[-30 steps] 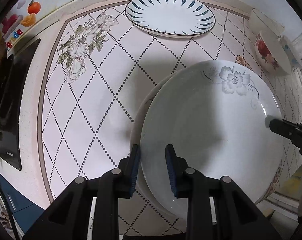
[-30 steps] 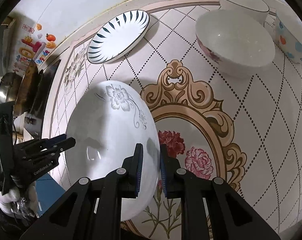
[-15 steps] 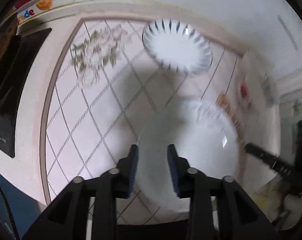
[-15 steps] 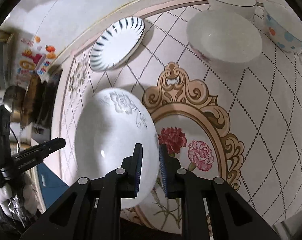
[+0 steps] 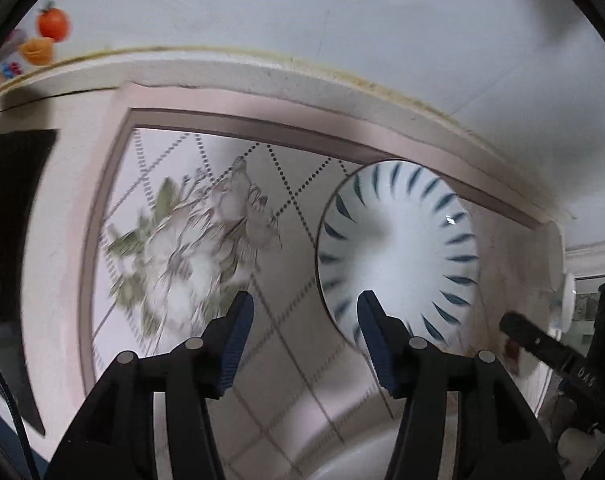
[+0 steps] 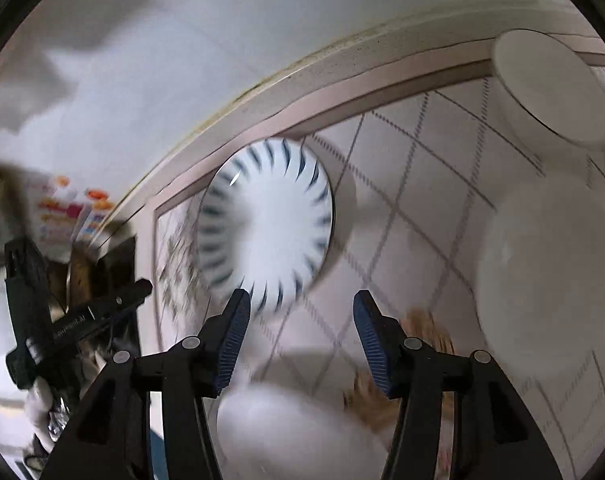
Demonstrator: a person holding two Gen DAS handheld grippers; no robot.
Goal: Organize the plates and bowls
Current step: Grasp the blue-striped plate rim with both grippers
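Note:
A white plate with dark blue rim strokes lies flat on the patterned mat near the back wall; the right wrist view shows this striped plate too. My left gripper hovers just in front of it, jaws opening with nothing between them. My right gripper hangs over the mat at the striped plate's near edge, jaws also opening and empty. The large white plate rests on the mat below and behind both grippers, and only its rim shows in the left wrist view.
A big white bowl and a second white bowl stand at the right. A black stove top borders the mat on the left. The wall runs close behind the striped plate.
Both grippers let go of the large white plate's rim and opened. Both moved away from it toward the striped plate at the back, which now looks much nearer.

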